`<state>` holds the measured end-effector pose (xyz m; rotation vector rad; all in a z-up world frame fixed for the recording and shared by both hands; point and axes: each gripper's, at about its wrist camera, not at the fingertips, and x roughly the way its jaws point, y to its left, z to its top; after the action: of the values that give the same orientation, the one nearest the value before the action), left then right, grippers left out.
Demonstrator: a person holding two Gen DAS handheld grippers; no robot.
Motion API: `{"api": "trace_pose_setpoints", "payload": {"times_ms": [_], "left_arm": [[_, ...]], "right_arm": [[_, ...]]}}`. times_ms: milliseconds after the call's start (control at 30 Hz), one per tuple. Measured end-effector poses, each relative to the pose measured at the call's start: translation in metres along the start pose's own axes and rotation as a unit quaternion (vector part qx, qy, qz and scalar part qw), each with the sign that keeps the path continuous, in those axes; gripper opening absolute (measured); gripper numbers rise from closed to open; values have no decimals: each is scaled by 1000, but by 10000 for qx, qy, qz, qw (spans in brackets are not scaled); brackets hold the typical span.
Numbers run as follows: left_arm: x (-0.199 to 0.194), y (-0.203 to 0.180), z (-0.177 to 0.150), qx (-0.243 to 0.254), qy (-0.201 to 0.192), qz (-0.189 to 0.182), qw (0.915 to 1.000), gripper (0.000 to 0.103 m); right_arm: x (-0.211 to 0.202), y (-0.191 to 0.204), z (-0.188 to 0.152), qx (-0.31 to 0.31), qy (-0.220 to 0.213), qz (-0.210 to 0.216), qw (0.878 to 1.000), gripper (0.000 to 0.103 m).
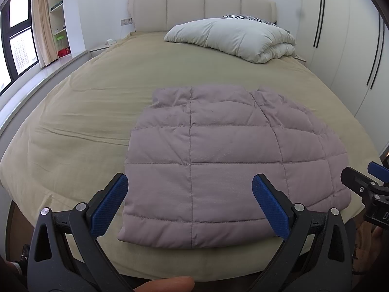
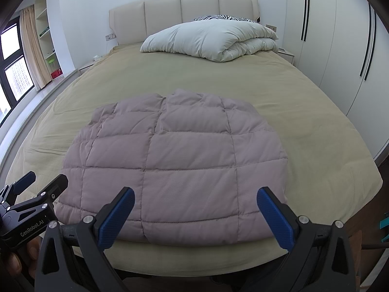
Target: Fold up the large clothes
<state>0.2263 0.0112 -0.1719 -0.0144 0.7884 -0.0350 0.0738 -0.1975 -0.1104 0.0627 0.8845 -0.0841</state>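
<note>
Quilted garment (image 1: 218, 160) dead ahead, long axis running away — left gripper (image 1: 189, 206) and right gripper (image 2: 195, 216) equally near, both wide, empty.

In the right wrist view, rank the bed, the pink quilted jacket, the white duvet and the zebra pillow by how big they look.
1. Bed
2. Jacket, though it lies nearest the camera, which enlarges it
3. Duvet
4. Zebra pillow, mostly hidden behind the duvet, so its real size is unsure

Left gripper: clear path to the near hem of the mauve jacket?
Probably yes. The left gripper is open above the near hem of the quilted jacket, and nothing lies between them on the bed. The right gripper sits off to the side, also open.
</note>
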Motion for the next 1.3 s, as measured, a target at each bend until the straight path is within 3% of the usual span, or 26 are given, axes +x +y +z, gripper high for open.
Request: {"api": "trace_pose_setpoints", "payload": {"times_ms": [1300], "left_arm": [[-3,-2,2,-42,0,-23,10000,103]], "right_arm": [[0,2,3,-16,-15,-1,10000,103]]}}
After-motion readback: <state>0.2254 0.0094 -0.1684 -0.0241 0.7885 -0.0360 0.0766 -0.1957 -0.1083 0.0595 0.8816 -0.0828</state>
